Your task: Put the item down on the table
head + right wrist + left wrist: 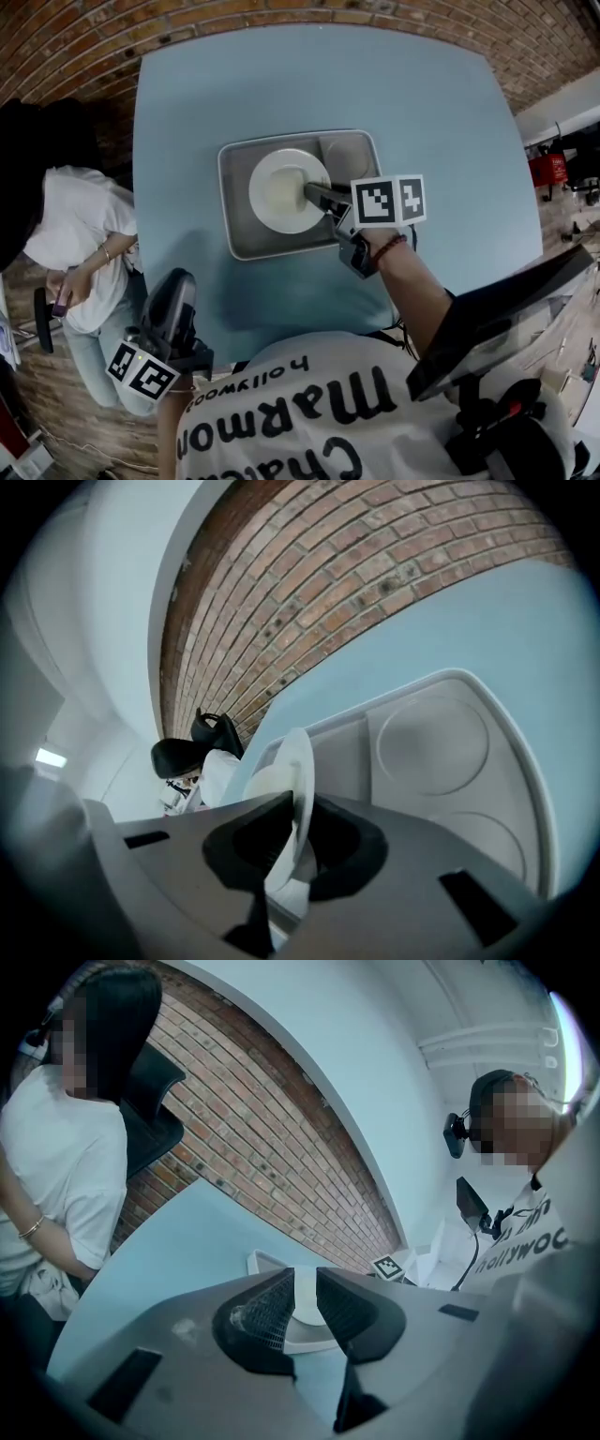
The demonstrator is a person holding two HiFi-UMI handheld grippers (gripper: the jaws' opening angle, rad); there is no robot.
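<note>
A white plate (281, 192) lies tilted in a grey metal tray (239, 239) near the middle of the light blue table (422, 112). My right gripper (314, 194) reaches in from the right and is shut on the plate's right rim. In the right gripper view the plate (292, 761) stands on edge between the jaws of the right gripper (298, 808), above the tray (441, 752). My left gripper (176, 279) hangs off the table's near left edge. It (302, 1277) is open with nothing between its fingers. The plate (307, 1296) shows far off through the gap.
A person in a white shirt (75, 234) sits close to the table's left side. A brick surface (281, 14) runs beyond the far edge. A black stand (497, 319) juts out at the lower right, and a red object (546, 169) sits further right.
</note>
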